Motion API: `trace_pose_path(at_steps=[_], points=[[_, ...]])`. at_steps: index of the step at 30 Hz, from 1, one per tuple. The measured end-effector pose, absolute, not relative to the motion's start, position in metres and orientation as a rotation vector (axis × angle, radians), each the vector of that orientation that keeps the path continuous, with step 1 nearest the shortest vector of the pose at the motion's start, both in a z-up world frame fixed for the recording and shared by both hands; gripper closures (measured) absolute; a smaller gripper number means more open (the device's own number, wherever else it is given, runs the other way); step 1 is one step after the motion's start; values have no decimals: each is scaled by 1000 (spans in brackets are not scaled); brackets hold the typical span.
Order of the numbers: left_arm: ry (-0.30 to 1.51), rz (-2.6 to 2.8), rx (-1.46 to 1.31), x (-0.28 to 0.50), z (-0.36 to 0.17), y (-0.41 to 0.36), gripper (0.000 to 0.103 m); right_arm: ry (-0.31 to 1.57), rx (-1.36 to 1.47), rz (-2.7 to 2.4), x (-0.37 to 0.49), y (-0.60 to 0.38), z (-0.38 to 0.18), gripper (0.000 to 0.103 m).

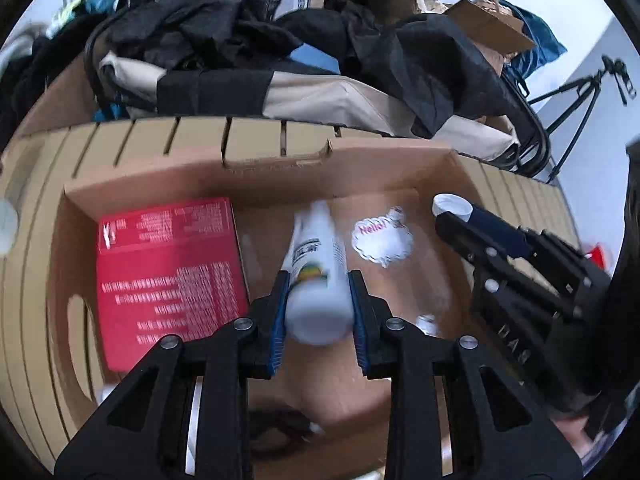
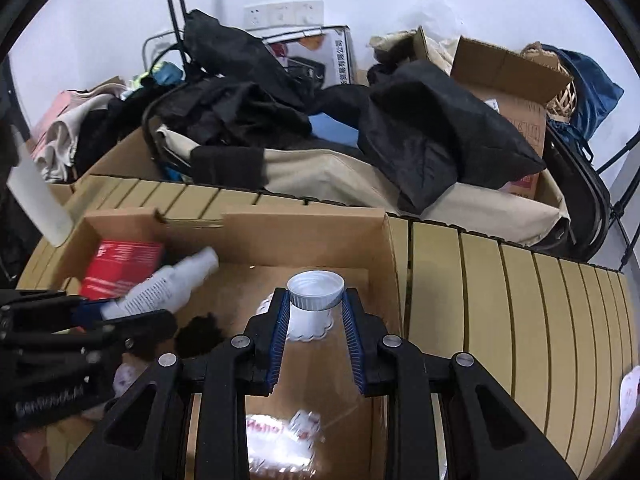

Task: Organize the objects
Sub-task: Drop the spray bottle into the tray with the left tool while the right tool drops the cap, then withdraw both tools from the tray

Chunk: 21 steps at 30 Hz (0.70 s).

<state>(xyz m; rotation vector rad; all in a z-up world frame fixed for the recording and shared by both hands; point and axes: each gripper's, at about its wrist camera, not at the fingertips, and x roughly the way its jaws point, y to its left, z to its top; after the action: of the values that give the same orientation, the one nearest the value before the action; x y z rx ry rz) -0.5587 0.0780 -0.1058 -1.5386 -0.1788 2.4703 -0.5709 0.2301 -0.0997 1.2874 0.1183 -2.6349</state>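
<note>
An open cardboard box (image 1: pixel 280 184) sits on a slatted wooden table (image 2: pixel 520 320). A red carton (image 1: pixel 168 276) lies flat on the box's floor at the left. My left gripper (image 1: pixel 320 280) hangs over the box with a white spray bottle (image 1: pixel 316 264) between its blue pads. The bottle is blurred and seems loose, nozzle tilted toward the far wall. My right gripper (image 2: pixel 316 300) is shut on a clear bottle with a white ribbed cap (image 2: pixel 316 290) over the box's right half. From the right wrist, the white spray bottle (image 2: pixel 168 284) slants off the left gripper (image 2: pixel 120 316).
A "Hello" sticker (image 1: pixel 382 238) is on the box floor, and a dark fuzzy clump (image 2: pixel 200 334) lies nearer. Behind the table are piled black clothes (image 2: pixel 432 128), a beige bag (image 2: pixel 340 176) and more cartons (image 2: pixel 504 76). A tripod (image 1: pixel 580 96) stands at the right.
</note>
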Motion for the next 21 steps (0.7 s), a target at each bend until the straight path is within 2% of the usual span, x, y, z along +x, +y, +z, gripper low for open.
trace_pose_path(at_steps=[1,2,3,5,6,7,9,11,13,16,17,18,19,20,21], points=[[-167,2491,-1522,-559,-107,78,58,95,1304,-2622,-575,233,-104,73],[-167,2510,-1503,-560,-108,78,37,88,1326,-2609,-576,235,-109,68],[-155,2524,-1488,-561,-109,78,27,92,1359,-2601,-579,237,-115,61],[-78,2570,-1470,-560,-115,80,27,109,1367,-2573,-579,236,-122,47],[-60,2575,-1479,-562,-117,78,27,130,1368,-2574,-578,234,-120,45],[-58,2561,-1493,-562,-119,76,27,143,1385,-2570,-577,233,-120,38],[-53,2561,-1481,-559,-118,73,27,111,1386,-2564,-574,234,-121,33],[-13,2571,-1470,-553,-115,72,27,72,1395,-2570,-569,236,-121,24],[7,2556,-1464,-547,-109,70,27,91,1358,-2609,-559,236,-115,19],[44,2575,-1415,-528,-83,62,27,127,1246,-2682,-531,240,-90,19],[61,2608,-1382,-518,-68,58,23,102,1216,-2679,-521,244,-79,19],[82,2639,-1371,-510,-56,53,13,86,1194,-2674,-510,248,-67,19],[103,2665,-1373,-503,-49,49,8,91,1191,-2673,-503,251,-59,19],[139,2706,-1396,-490,-36,39,3,122,1224,-2663,-492,257,-49,19],[146,2727,-1403,-480,-30,32,3,152,1284,-2643,-482,262,-43,19]])
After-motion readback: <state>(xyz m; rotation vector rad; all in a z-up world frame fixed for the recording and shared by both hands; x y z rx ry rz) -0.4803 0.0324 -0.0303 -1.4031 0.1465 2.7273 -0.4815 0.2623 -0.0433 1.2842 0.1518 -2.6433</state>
